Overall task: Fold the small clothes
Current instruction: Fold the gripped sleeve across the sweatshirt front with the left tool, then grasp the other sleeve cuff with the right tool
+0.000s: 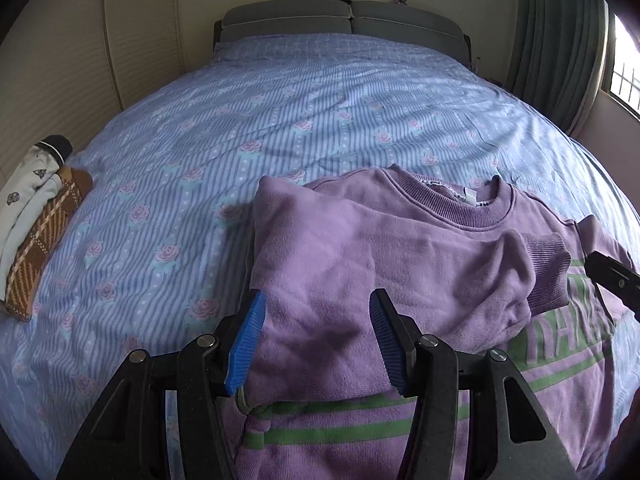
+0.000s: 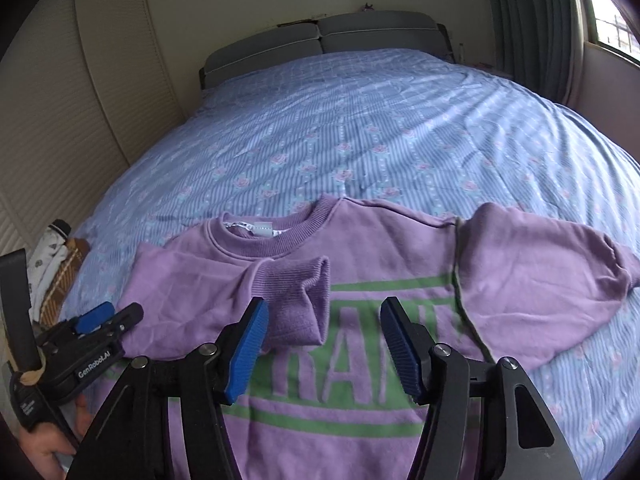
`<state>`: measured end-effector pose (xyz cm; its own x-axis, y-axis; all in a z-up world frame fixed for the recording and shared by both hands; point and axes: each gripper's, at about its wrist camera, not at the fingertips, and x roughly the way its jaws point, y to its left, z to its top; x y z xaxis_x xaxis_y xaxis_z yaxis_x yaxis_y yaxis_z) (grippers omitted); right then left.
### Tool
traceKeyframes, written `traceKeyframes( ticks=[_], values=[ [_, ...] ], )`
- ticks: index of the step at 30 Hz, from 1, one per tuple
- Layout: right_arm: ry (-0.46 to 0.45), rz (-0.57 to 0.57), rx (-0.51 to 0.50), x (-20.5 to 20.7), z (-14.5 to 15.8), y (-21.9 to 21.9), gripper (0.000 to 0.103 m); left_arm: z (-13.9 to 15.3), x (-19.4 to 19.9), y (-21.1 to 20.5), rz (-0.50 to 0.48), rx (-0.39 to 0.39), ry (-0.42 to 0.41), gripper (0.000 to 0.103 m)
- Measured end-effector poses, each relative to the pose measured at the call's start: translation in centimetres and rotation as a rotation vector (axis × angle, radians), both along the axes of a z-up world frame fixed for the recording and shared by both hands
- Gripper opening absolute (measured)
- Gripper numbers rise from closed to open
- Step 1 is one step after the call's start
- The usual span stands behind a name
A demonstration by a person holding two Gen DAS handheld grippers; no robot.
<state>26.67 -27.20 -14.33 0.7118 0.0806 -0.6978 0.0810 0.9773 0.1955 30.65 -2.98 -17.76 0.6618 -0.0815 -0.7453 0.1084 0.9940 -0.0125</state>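
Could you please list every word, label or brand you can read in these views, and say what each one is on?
"GenRobot.AI": on the left gripper body.
"RAN", partly hidden green letters: on the purple sweatshirt chest.
Neck tag: too small to read.
Small label on the left gripper's handle: blurred.

A sweatshirt (image 2: 360, 280) lay on the bed (image 2: 360, 120), at the near end, with its neckline toward the headboard (image 2: 320, 40) at the far end. One sleeve (image 2: 240, 292) was folded inward over the chest, its cuff (image 2: 296, 300) resting on the printed lettering (image 2: 340, 376); the other sleeve (image 2: 540, 280) lay spread out to the right, on the bed cover. Well apart to the left, by the bed's edge, sat a small stack of folded clothes (image 1: 36, 232) — one piece on top of another. The left gripper (image 1: 316, 344) hung above the folded sleeve, the right gripper (image 2: 324, 352) above the lettering, just right of the cuff. A wall ran along the bed's left side; a curtain (image 1: 560, 48) and a window (image 1: 624, 72) stood to the far right.
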Motion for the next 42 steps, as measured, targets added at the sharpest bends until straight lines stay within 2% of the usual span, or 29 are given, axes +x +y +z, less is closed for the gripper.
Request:
traceKeyframes(
  ticks=[4, 7, 8, 9, 10, 13, 20, 23, 25, 27, 28, 34, 37, 42],
  values=[
    [0.042, 0.044, 0.018, 2.0, -1.4, 0.2, 0.051, -0.8, 0.3, 0.0, 0.002, -0.015, 0.012, 0.053],
    [0.081, 0.066, 0.038, 2.8, -2.5, 0.2, 0.039, -1.3, 0.5, 0.2, 0.003, -0.020, 0.014, 0.054],
    [0.097, 0.070, 0.046, 2.9, -2.9, 0.1, 0.030, -1.4, 0.5, 0.2, 0.003, -0.023, 0.017, 0.054],
    [0.113, 0.078, 0.052, 3.0, -3.3, 0.2, 0.016, -1.5, 0.5, 0.3, 0.003, -0.025, 0.018, 0.054],
    [0.124, 0.081, 0.051, 2.9, -3.6, 0.1, 0.012, -1.6, 0.5, 0.3, 0.002, -0.025, 0.019, 0.054],
    [0.120, 0.077, 0.025, 2.2, -4.0, 0.0, 0.007, -1.7, 0.5, 0.4, 0.002, -0.025, 0.021, 0.054],
    [0.177, 0.045, 0.007, 2.5, -5.6, -0.2, 0.006, -2.3, 0.4, 0.6, 0.008, -0.005, 0.024, 0.054],
    [0.167, 0.048, -0.043, 2.3, -5.0, 0.5, 0.008, -2.1, 0.3, 0.5, 0.009, 0.005, 0.023, 0.054],
    [0.151, 0.037, -0.063, 1.6, -4.1, 0.6, 0.020, -1.5, 0.0, 0.6, 0.013, -0.002, 0.023, 0.054],
    [0.109, 0.025, -0.078, 0.4, -2.8, 0.4, 0.051, -0.5, -0.6, 0.5, 0.013, -0.008, 0.010, 0.054],
    [0.086, 0.017, -0.085, -0.3, -2.2, 0.2, 0.056, 0.1, -1.0, 0.3, 0.011, -0.005, 0.002, 0.056],
    [0.035, -0.068, -0.059, -4.8, 0.9, -3.1, 0.059, 3.6, -3.5, -2.9, -0.034, -0.008, -0.041, 0.065],
    [0.025, -0.155, -0.021, -7.4, 1.8, -6.7, 0.059, 4.7, -4.8, -5.9, -0.080, -0.020, -0.053, 0.066],
    [0.012, -0.330, 0.044, -11.2, 2.5, -15.1, 0.059, 5.9, -6.1, -12.7, -0.156, -0.048, -0.062, 0.071]
  ],
)
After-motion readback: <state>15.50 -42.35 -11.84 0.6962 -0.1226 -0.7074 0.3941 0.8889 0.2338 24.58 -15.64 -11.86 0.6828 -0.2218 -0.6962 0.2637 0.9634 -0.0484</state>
